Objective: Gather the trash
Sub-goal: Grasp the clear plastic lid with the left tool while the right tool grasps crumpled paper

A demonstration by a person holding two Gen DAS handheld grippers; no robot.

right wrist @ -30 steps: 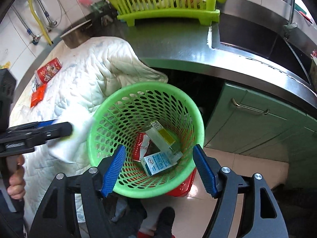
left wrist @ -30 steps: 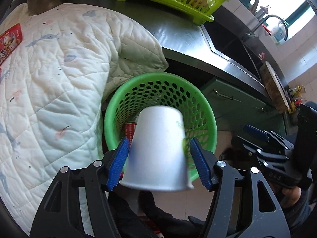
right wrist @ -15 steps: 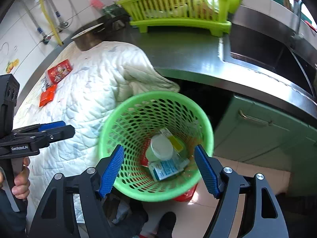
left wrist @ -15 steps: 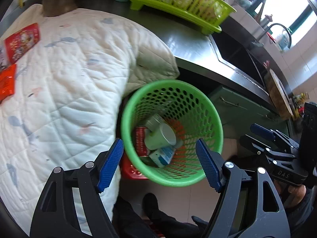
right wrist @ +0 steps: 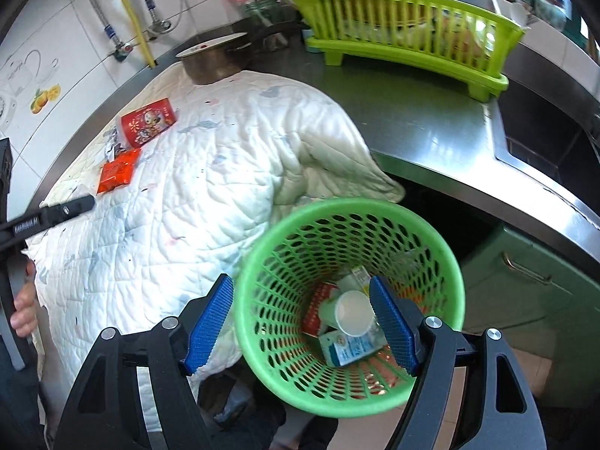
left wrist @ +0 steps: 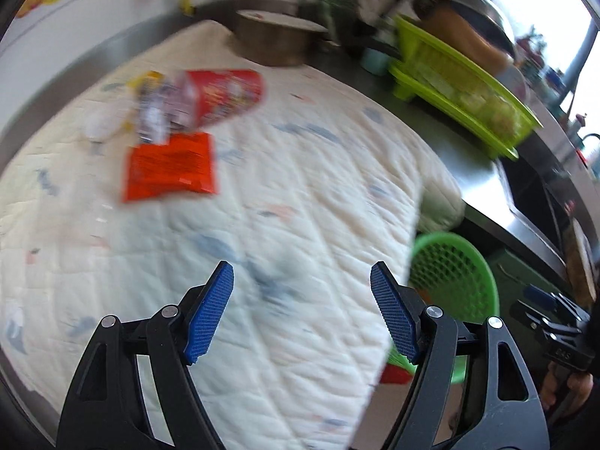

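A green perforated trash basket [right wrist: 442, 258] stands below the counter edge; it also shows in the left wrist view [left wrist: 461, 273]. Inside lie a white cup [right wrist: 352, 313], a blue-and-white carton [right wrist: 347, 348] and red wrappers. On the white quilt [left wrist: 300, 206] lie an orange packet [left wrist: 170, 167], a red packet [left wrist: 225, 95] and small crumpled bits [left wrist: 101, 123]. The orange packet [right wrist: 118, 174] and the red packet [right wrist: 148, 122] also show in the right wrist view. My left gripper [left wrist: 302, 313] is open and empty above the quilt. My right gripper [right wrist: 302, 320] is open and empty above the basket.
A lime dish rack [right wrist: 408, 33] sits on the steel counter [right wrist: 423, 127], with a sink [right wrist: 543, 135] at the right. A metal pot [right wrist: 215, 60] stands behind the quilt. Green cabinets [right wrist: 525, 281] are below the counter.
My left gripper let go of the white cup into the basket, then swung left and up over the quilt toward the packets. The right gripper has drifted slightly back.
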